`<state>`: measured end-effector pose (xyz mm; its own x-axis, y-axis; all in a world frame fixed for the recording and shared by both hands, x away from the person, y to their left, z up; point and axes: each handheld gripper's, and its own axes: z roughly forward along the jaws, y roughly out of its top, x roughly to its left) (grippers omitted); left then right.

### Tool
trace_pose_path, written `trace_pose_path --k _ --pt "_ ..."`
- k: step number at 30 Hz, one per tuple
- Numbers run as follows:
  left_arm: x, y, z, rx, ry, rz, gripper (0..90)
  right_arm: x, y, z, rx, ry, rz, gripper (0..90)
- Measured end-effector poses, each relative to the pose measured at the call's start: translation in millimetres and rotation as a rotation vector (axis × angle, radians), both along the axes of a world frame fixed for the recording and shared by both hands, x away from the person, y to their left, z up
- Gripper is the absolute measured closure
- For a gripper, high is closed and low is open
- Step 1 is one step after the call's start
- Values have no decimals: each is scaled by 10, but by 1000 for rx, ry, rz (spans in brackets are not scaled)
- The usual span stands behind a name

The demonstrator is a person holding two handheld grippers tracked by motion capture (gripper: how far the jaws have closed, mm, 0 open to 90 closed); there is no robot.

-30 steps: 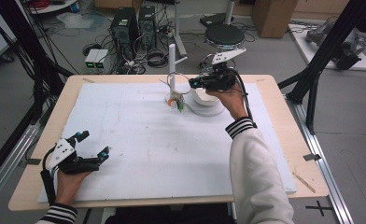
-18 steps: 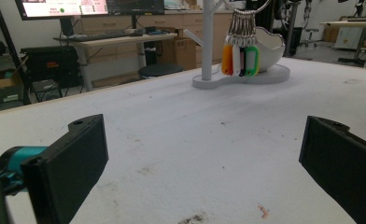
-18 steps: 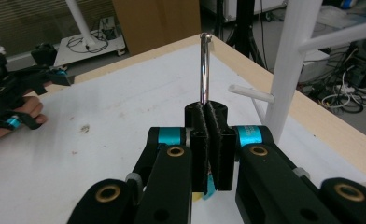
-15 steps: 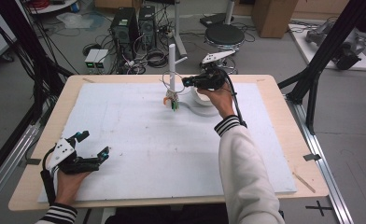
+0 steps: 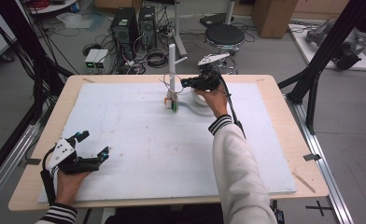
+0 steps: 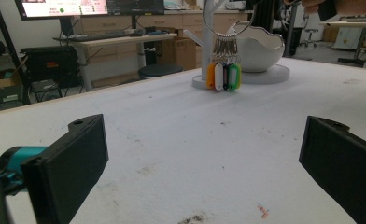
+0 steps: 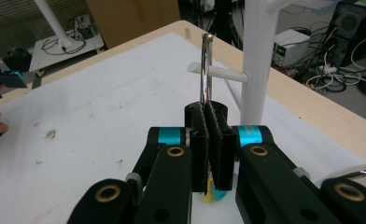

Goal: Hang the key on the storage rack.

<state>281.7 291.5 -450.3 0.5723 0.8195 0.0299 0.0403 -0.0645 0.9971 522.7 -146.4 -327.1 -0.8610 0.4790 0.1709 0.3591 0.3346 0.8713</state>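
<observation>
Shiny metal key ring (image 7: 205, 70), matt white tabletop (image 5: 139, 121)

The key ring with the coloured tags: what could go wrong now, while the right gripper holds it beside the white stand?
1. The right gripper is shut on only a thin part of the metal key ring; the smooth ring may slip or twist between the pads.
2. The ring is close to the peg of the white stand; a misjudged move could knock the stand instead of hooking.
3. The hanging tags may swing and catch on the white bowl nearby.
</observation>
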Motion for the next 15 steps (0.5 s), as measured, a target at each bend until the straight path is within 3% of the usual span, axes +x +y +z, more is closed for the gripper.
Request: trace_pose_path --k 15 --pt "0 0 0 0 0 -1 17 104 15 -136 20 33 -24 886"
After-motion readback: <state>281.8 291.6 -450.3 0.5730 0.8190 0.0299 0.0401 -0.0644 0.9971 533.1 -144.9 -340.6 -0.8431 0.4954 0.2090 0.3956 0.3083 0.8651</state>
